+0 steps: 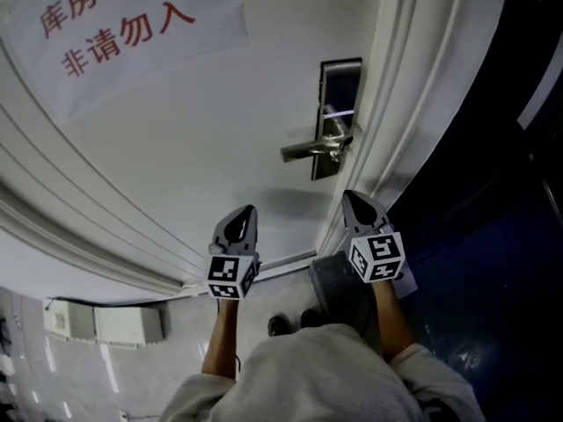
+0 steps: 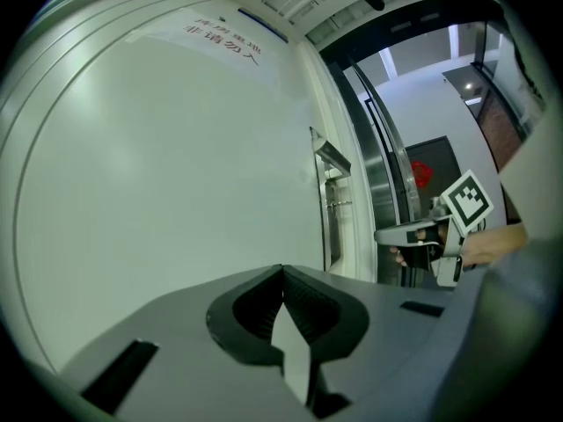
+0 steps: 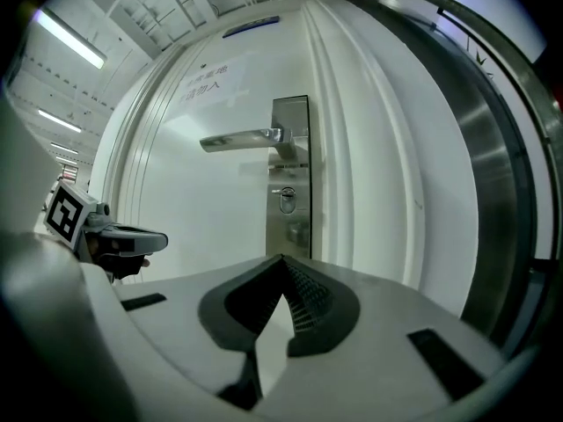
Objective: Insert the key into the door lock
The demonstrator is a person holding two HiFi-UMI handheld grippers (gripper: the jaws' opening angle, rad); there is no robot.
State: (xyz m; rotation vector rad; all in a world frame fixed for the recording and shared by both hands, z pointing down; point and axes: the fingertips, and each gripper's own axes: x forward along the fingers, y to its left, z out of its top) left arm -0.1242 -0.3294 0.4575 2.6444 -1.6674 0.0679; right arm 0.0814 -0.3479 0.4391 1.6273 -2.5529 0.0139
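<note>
Sign: a white paper sign (image 1: 123,33) stuck high on the white panelled door (image 1: 220,156) carries 2 lines of red Chinese characters. The lower line reads 非请勿入. The upper starts 库房重 and is cut off by the picture's edge (in both gripper views the same sheet is too small to read).
Blue plate: a narrow blue plate (image 3: 251,27) sits over the door, its print too small to read.
Markers: the cube on each gripper shows black-and-white square codes, no letters.
Lock: a tall silver rectangular lock plate (image 1: 339,104) sits at the door's edge, just beside the white moulded door frame (image 1: 387,104). A silver lever handle (image 1: 306,151) sticks out level from the plate, toward the door's middle. The round keyhole (image 3: 286,200) lies below the handle on the same plate.
Key: cannot be made out in any view.
Left gripper: the grey left gripper (image 1: 249,211) has its 2 jaws together at the tips with nothing between them. It points at bare door panel, to the left of the lock plate.
Right gripper: the grey right gripper (image 1: 350,197) has its 2 jaws pressed together and holds nothing. It points at the lock plate, with the keyhole straight ahead in its own view, and its tips stop short of the plate without touching it.
</note>
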